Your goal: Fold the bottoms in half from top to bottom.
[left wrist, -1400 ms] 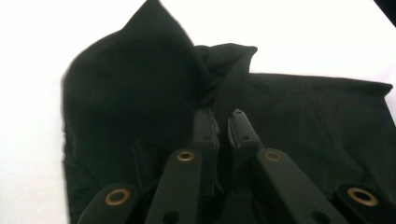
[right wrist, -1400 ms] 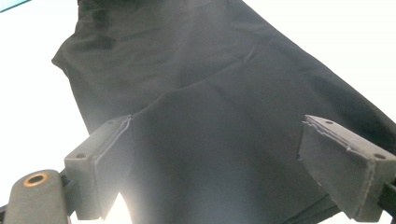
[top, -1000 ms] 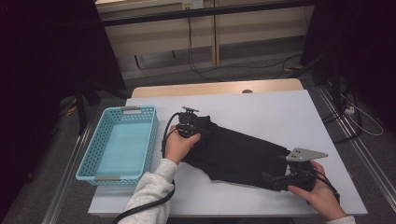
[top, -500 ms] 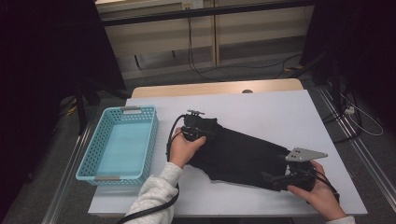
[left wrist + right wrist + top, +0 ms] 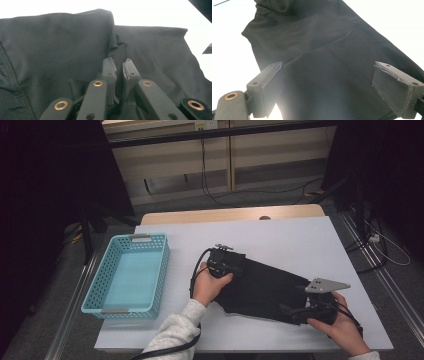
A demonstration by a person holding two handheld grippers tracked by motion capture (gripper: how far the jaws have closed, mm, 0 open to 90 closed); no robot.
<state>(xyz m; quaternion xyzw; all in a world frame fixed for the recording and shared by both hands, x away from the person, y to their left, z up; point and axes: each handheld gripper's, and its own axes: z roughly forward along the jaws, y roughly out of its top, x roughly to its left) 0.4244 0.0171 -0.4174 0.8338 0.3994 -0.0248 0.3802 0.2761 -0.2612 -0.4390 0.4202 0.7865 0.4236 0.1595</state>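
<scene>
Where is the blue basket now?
In the high view, the blue basket stands on the table's left side, left of the black cloth, apart from it.

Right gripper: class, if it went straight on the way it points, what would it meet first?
Most likely the black cloth. The right gripper has its fingers spread wide with the cloth lying right ahead between them; how near is unclear.

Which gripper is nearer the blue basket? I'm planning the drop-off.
Left. The left gripper is beside the basket across bare table; the right gripper is beyond the black cloth.
</scene>
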